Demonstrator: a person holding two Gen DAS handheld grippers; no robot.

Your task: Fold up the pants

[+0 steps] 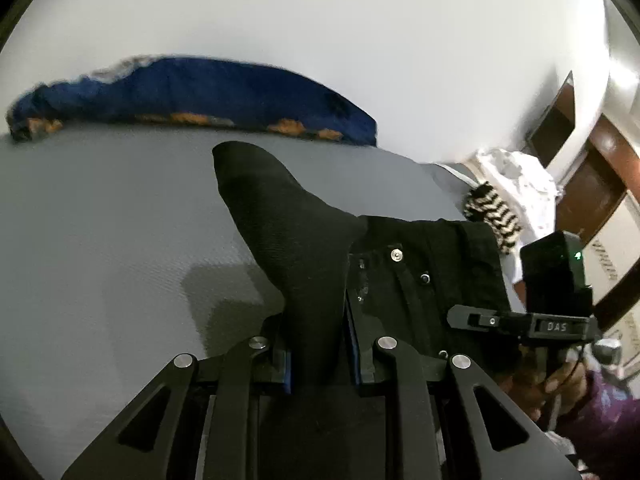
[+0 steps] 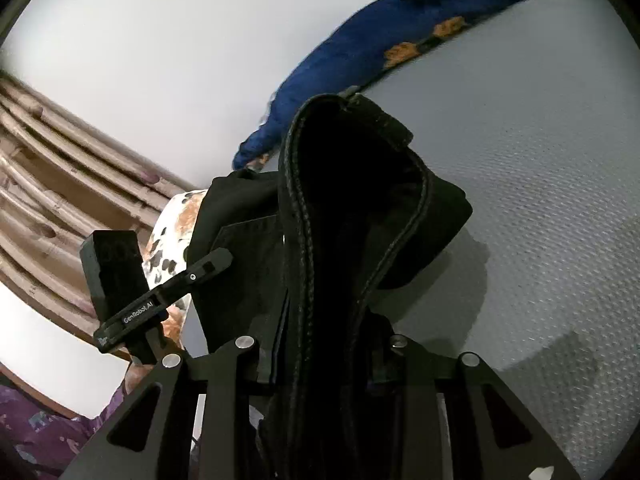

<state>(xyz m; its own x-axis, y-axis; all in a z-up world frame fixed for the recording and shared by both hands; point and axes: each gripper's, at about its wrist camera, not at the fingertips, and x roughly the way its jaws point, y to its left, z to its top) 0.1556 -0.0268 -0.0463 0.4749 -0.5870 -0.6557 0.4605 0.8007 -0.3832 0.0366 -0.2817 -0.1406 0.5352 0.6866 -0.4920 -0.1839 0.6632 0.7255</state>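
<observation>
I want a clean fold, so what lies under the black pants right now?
A grey textured bed surface lies under the black pants, with their shadow on it. Whatever sits directly beneath the bunched fabric is covered. Both hand-held grippers, left and right, pinch the cloth.

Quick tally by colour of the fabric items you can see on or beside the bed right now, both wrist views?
Black: 1, the pants, clamped by left gripper and right gripper
Blue with orange: 1, blanket
Black-and-white striped: 1, cloth
White: 1, cloth pile
White with orange and black spots: 1, cloth
Total: 5
</observation>
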